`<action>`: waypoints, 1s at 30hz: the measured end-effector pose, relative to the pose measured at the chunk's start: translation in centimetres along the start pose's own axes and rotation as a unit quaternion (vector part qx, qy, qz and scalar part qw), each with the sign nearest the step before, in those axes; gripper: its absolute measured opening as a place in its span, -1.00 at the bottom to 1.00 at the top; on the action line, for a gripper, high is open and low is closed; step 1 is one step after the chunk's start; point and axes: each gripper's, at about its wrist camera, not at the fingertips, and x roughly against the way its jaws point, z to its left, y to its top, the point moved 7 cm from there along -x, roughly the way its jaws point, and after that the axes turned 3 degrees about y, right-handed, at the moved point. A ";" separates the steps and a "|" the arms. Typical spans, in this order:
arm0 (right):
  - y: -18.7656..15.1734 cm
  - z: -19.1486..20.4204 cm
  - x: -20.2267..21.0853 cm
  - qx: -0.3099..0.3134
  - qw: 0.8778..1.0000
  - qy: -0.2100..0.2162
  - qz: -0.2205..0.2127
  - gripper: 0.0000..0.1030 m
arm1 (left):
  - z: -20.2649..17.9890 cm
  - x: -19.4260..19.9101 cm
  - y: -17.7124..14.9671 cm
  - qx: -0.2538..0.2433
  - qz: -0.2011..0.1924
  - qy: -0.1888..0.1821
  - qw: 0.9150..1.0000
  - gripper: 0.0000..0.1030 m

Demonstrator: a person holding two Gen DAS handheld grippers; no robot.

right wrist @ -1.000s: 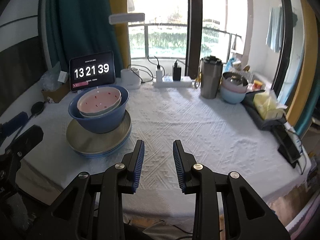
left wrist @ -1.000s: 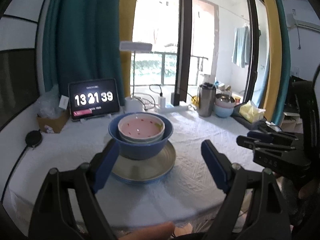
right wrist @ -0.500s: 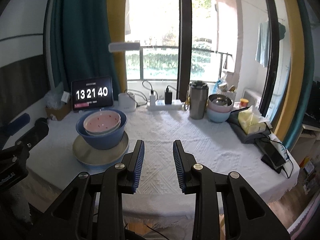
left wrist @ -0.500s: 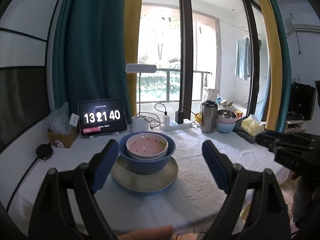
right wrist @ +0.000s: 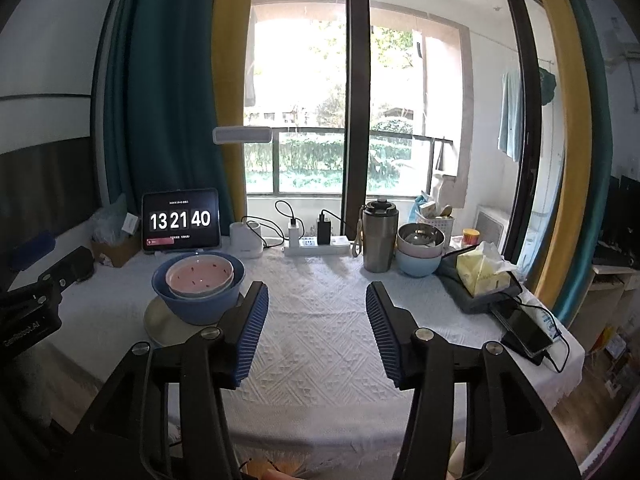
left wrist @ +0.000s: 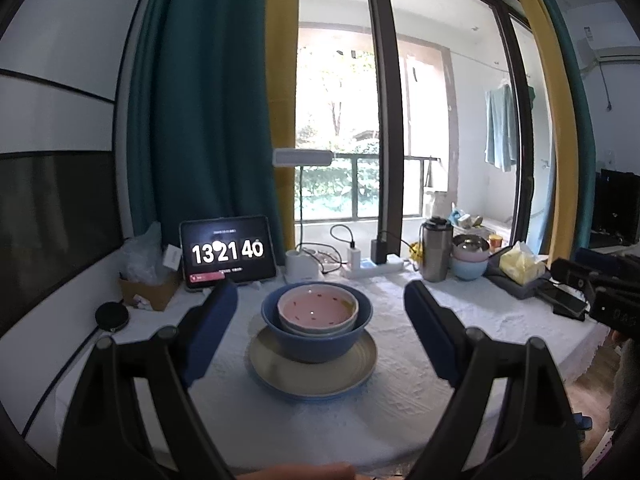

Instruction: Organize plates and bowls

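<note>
Left wrist view showed the left gripper (left wrist: 320, 328) with its fingers spread wide and nothing between them, held back from a stack on the white tablecloth (left wrist: 400, 408). A pink bowl (left wrist: 316, 308) sat nested inside a blue bowl (left wrist: 316, 340), which stood on a cream plate (left wrist: 312, 376) with a blue rim. In the right wrist view the right gripper (right wrist: 316, 328) hung over bare cloth, right of the stack, its jaws opening and empty.

These dishes were probably ceramic or hard plastic: stiff, smooth, fairly slippery, and likely to chip if knocked. The nested bowls would best be pinched at the rim, one pad inside and one outside; the plate sat flat, so its raised edge looked like the only hold.

Behind the stack stood a tablet (left wrist: 228, 252) showing a clock, a lamp base (left wrist: 302, 268) and a power strip (left wrist: 372, 268) with cables. Farther right were a steel tumbler (right wrist: 378, 240), two more stacked bowls (right wrist: 420, 248), a tissue pack (right wrist: 484, 274) and a phone (right wrist: 528, 330). Nothing stood between either gripper and the stack.
</note>
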 end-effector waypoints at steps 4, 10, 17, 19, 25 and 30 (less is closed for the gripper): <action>-0.2 -0.1 -0.2 -0.004 1.000 -0.001 0.004 0.05 | 0.1 0.1 -0.1 0.000 0.000 0.001 1.000 0.68; -0.4 0.1 -0.7 -0.005 1.000 -0.002 0.012 0.05 | 0.6 0.0 -0.3 0.007 0.006 0.004 1.000 0.69; -0.4 0.6 -0.5 -0.001 1.000 0.002 0.012 0.05 | 0.7 0.1 -0.4 0.007 0.006 0.004 1.000 0.69; -0.4 0.6 -0.5 -0.001 1.000 0.002 0.012 0.05 | 0.7 0.2 -0.4 0.007 0.006 0.003 1.000 0.69; -0.4 0.5 -0.5 -0.006 1.000 0.002 0.013 0.05 | 0.7 0.2 -0.6 0.004 0.009 0.001 1.000 0.69; -0.5 0.3 -0.6 -0.008 1.000 0.002 0.016 0.05 | 0.6 0.2 -0.6 0.004 0.009 0.001 1.000 0.69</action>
